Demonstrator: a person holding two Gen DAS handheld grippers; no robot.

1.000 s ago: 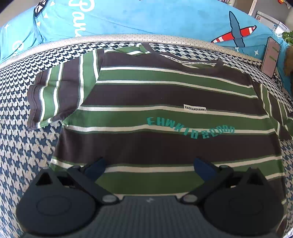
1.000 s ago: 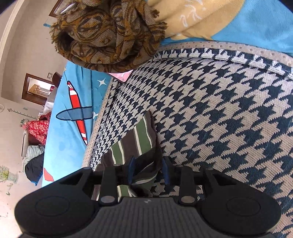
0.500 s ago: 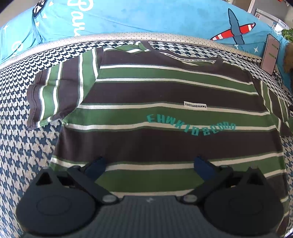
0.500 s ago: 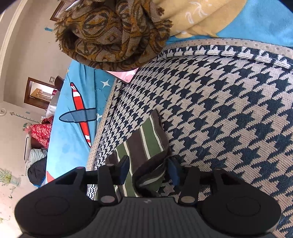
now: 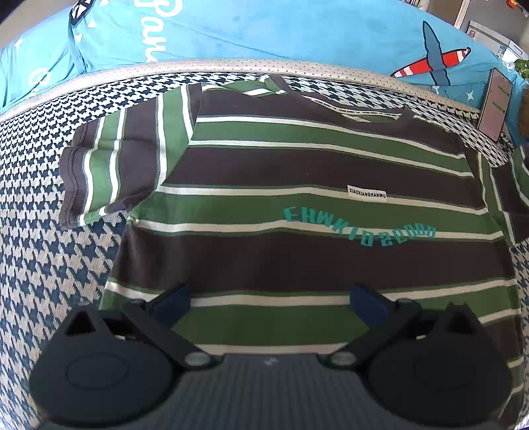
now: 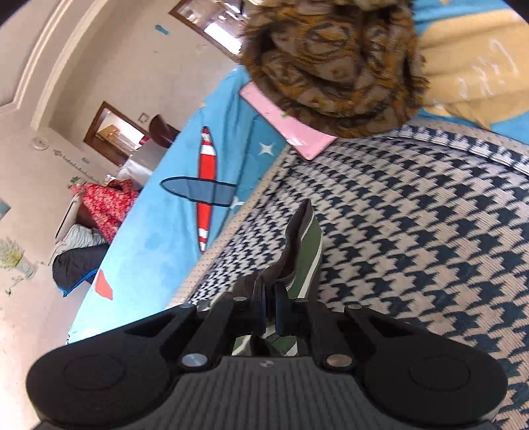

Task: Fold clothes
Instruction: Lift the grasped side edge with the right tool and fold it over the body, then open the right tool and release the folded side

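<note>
A green, dark brown and white striped T-shirt lies flat, front up, on a houndstooth mat. Teal lettering and a small white label cross its chest. My left gripper hovers open over the shirt's lower hem, fingers spread wide with nothing between them. In the right wrist view my right gripper is shut on the shirt's right sleeve, which stands up in a pinched fold above the mat. That same sleeve shows at the right edge of the left wrist view.
A blue airplane-print blanket lies beyond the mat's far edge. A pink phone rests by the mat's corner, partly under a brown patterned scarf. A yellow cloth lies to its right. Clothes are piled on the floor far left.
My right gripper went from open around the sleeve to shut on it, and has lifted and tilted with it. The left gripper stayed open and almost still.
</note>
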